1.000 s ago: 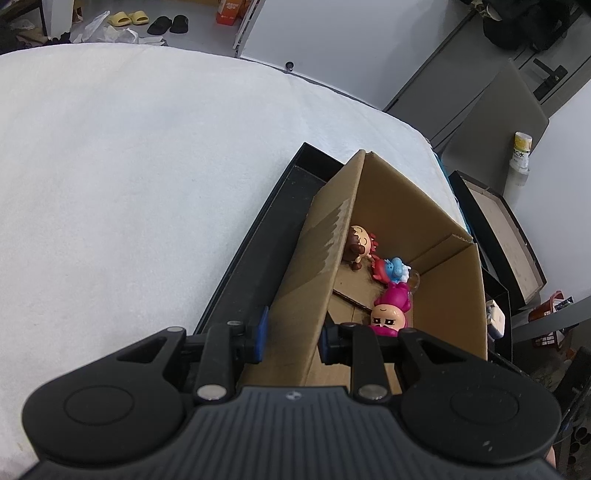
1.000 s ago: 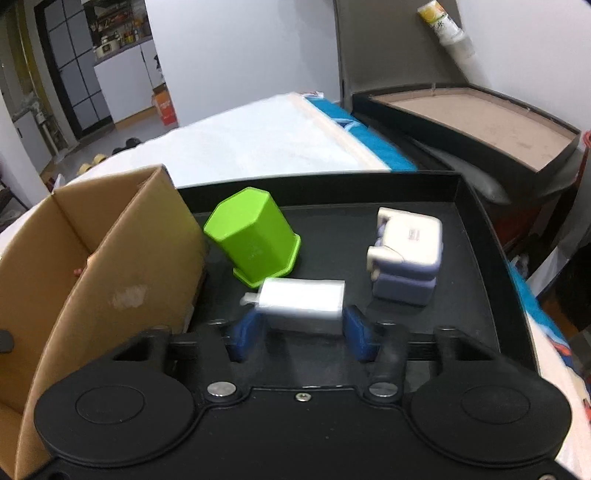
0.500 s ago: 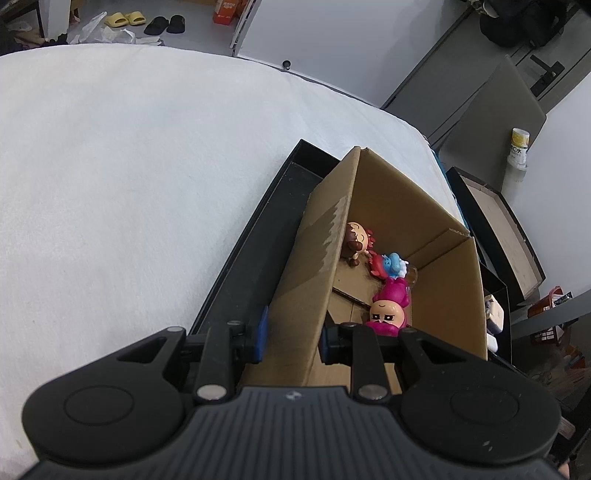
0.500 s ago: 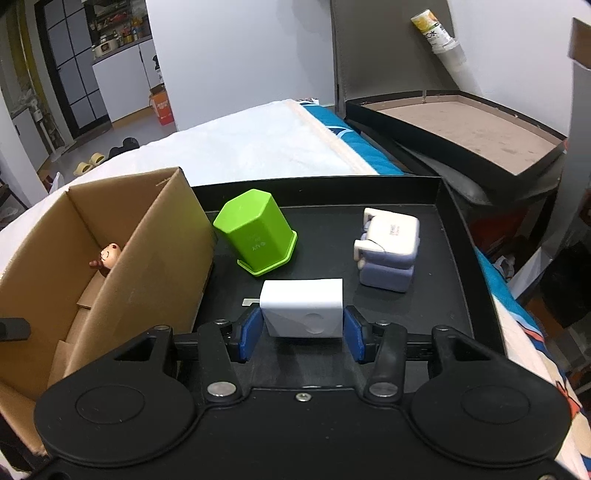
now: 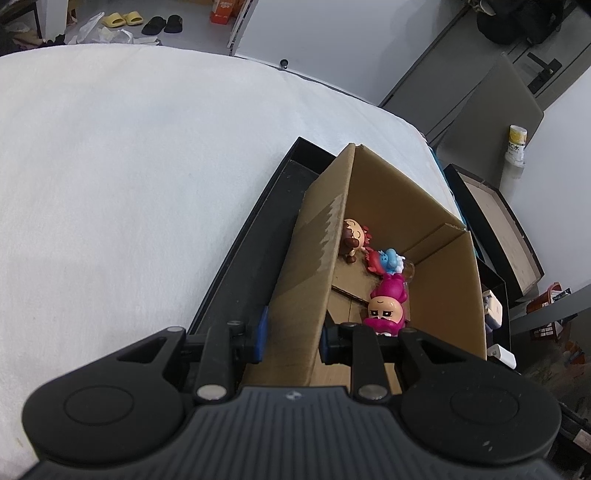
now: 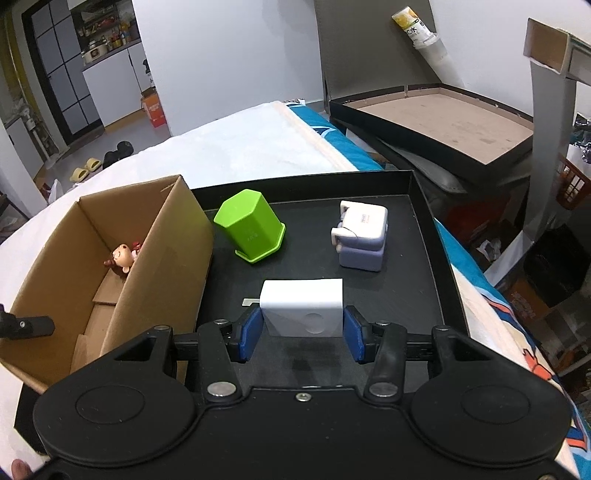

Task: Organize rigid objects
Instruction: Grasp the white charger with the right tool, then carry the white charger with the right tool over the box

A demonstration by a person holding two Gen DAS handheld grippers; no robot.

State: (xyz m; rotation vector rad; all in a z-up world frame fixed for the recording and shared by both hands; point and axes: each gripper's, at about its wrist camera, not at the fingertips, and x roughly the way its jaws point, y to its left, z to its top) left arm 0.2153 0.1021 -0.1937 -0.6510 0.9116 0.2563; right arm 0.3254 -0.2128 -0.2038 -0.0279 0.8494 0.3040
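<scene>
- The white charger [image 6: 301, 306] in my right claw [image 6: 301, 334] lies crosswise between the blue pads [image 6: 249, 332], its long axis running pad to pad and its metal prong pointing left, toward the cardboard box [image 6: 162, 266].
- My right claw is clamped on the charger, one pad on each end, holding it above the floor of the black tray [image 6: 417, 280].
- My left claw [image 5: 291, 334] is pinched onto the near side wall of the cardboard box [image 5: 310, 280], one pad outside and one inside.
- Inside the box lie a pink figurine [image 5: 386, 306], head toward me, a blue and red toy [image 5: 384, 260] beyond it, and a brown figurine [image 5: 352, 240] against the wall I grip.
- On the tray beyond the charger, a green hexagonal cup [image 6: 251, 227] stands upside down and tilted, just beside the box; a white and lavender block [image 6: 362, 234] sits well to its right.
- The tray rests on a bed with a white cover [image 5: 129, 166]; an open dark box [image 6: 443, 118] sits beyond the bed's edge, and slippers [image 5: 125, 18] lie on the room's floor.
</scene>
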